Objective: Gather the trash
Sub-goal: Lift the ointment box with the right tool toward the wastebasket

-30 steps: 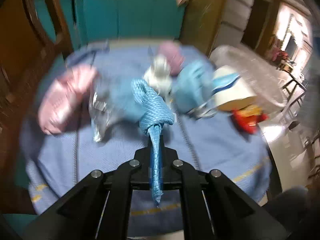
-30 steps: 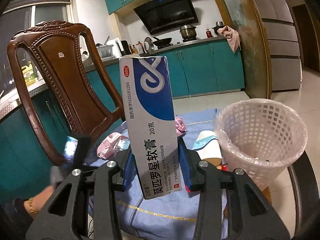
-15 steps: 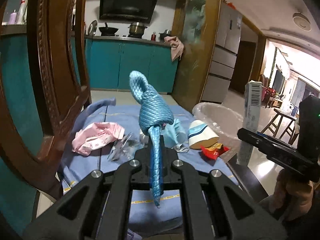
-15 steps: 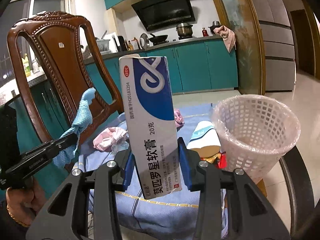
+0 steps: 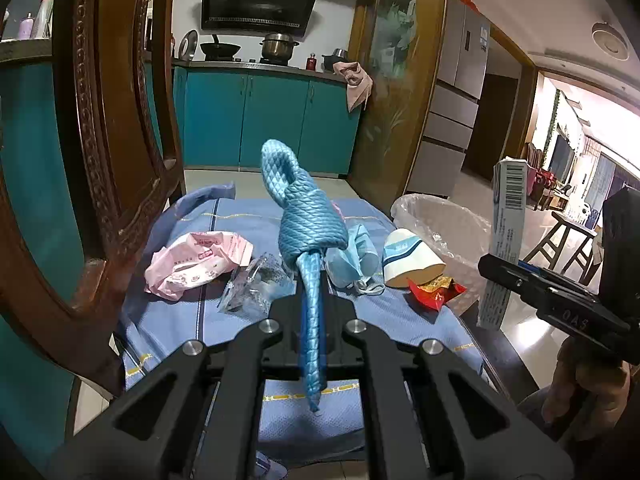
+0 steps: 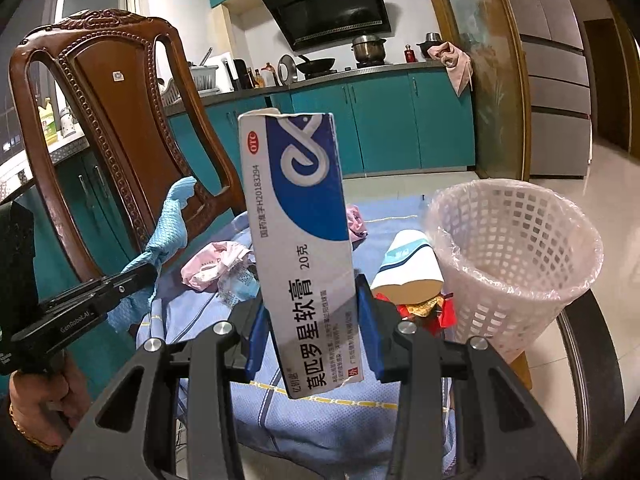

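Left wrist view low over the blue cloth (image 5: 248, 312), facing the kitchen cabinets (image 5: 256, 120), right wrist view close beside it, facing likewise, both sharing the chair (image 6: 120, 120), basket (image 6: 516, 256), cloth and litter, each showing the other gripper

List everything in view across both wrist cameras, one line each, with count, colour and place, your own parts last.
Crumpled blue glove: one, light blue, clamped in the left gripper.
Ointment carton: one, white and blue, upright in the right gripper.
Mesh waste basket: one, white with clear liner, at the table's right edge.
Paper cup: one, white with blue stripe, on its side beside the basket.
Snack wrapper: one, red and yellow, in front of the cup.
Face mask: one, light blue, mid-table.
Clear plastic bag: one, transparent, left of the mask.
Pink packet: one, crumpled, table's left.
Tablecloth: one, blue, covering the table.
Carved wooden chair: one, dark brown, left of the table.
Left gripper: black, shut.
Right gripper: black, blue pads, shut.
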Tool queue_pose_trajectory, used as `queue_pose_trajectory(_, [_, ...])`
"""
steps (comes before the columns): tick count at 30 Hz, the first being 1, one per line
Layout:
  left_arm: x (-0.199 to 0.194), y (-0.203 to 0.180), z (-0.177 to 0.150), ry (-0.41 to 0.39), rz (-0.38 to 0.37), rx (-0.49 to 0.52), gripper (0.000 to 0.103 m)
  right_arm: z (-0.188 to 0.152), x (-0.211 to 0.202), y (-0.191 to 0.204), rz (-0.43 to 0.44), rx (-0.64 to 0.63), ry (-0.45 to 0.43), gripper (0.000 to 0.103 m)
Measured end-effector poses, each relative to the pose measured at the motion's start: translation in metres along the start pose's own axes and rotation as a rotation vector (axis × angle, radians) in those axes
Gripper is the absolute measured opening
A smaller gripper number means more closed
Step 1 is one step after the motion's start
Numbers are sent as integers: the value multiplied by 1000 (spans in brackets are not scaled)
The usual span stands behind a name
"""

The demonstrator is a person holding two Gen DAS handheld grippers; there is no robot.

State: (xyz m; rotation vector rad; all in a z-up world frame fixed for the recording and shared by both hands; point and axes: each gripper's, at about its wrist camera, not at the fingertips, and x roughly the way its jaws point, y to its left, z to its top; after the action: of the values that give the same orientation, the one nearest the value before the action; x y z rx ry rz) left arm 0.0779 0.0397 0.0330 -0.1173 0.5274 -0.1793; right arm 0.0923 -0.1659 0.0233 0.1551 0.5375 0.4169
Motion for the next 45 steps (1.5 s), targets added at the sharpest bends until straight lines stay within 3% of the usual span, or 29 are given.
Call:
queue_pose_trajectory(15, [3,2,-2,11,0,-4,5,2,1,-3,-4,-3,5,40])
queue_pose_trajectory(19, [4,3,-2,8,9,-7,5,29,-7,-33,-90,34,-88,40])
queue_pose_trajectory(23, [5,5,-2,7,15,-8,5,65,-4,-85,-245,74,-166,40])
queue_pose_trajectory(27, [6,5,-3,8,15,-7,5,81,24,-138,-371,118,-153,40])
queue_pose_trajectory(30, [8,6,-3,14,17,-7,5,74,57,-170,-430,152,-76,41])
queue_pose_trajectory(32, [10,6,-4,18,19,-6,5,67,71,-184,-439,184,-17,50])
queue_pose_trajectory(34, [10,5,-4,19,18,-4,5,64,65,-183,-434,212,-14,55])
queue_pose_trajectory(35, [10,5,-4,21,16,-2,5,64,54,-177,-415,228,-36,66])
queue_pose_trajectory(37, [11,4,-4,24,14,4,5,62,25,-161,-391,249,-112,84])
queue_pose_trajectory(39, [12,2,-4,26,9,10,5,54,-15,-139,-351,285,-229,88])
queue_pose_trajectory(42, [15,-4,-5,38,-1,24,5,11,-75,-103,-295,351,-417,100])
queue_pose_trajectory(45, [18,-17,2,42,-35,35,5,-17,-93,-92,-269,353,-413,100])
